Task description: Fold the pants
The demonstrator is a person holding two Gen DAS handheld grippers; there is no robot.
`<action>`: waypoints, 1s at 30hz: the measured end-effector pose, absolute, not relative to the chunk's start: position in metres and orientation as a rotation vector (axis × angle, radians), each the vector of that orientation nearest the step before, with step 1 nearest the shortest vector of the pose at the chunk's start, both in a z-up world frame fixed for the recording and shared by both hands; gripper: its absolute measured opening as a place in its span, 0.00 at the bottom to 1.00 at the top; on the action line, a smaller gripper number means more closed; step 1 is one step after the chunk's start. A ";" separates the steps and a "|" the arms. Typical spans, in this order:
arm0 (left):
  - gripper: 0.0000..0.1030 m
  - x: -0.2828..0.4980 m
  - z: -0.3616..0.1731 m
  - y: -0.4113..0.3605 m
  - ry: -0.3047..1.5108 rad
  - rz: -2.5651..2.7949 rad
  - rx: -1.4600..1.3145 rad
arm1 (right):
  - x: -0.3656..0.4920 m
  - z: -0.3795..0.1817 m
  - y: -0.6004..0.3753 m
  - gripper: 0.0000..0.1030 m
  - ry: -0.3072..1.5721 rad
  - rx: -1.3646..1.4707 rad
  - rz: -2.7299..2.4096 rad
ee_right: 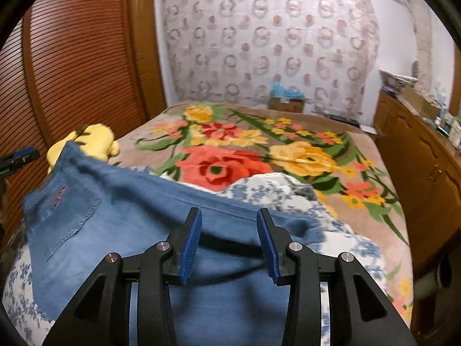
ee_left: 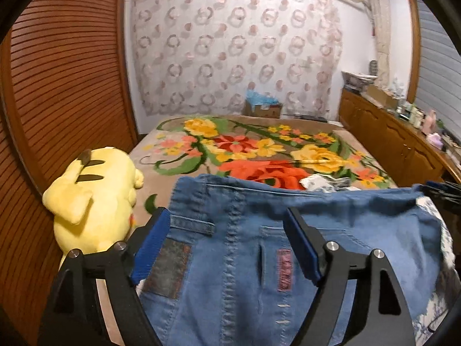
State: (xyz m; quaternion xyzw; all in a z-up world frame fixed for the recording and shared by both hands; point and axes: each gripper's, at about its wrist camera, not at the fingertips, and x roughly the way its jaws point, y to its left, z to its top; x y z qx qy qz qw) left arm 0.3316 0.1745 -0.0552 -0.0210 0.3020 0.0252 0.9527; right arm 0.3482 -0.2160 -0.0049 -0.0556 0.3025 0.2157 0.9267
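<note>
Jeans [ee_left: 236,259] cut off below both gaping, empty hand-held grippers [ee_left: 227,236] [ee_right: 229,239], legs unseen.

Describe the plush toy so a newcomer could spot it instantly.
Start at the bed with the floral blanket. Along its edge beside the slatted wooden door lies the yellow plush toy, next to the jeans. It alone is solid yellow, with dark brown stripes.

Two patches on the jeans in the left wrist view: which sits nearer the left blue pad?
The dark rectangular patch on the jeans, just right of the left pad. The narrow red patch lies nearer the right pad.
</note>
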 end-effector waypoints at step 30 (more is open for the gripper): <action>0.79 0.330 -0.095 0.122 0.694 -0.123 0.004 | 0.443 -0.003 -0.210 0.14 0.719 -0.264 0.448</action>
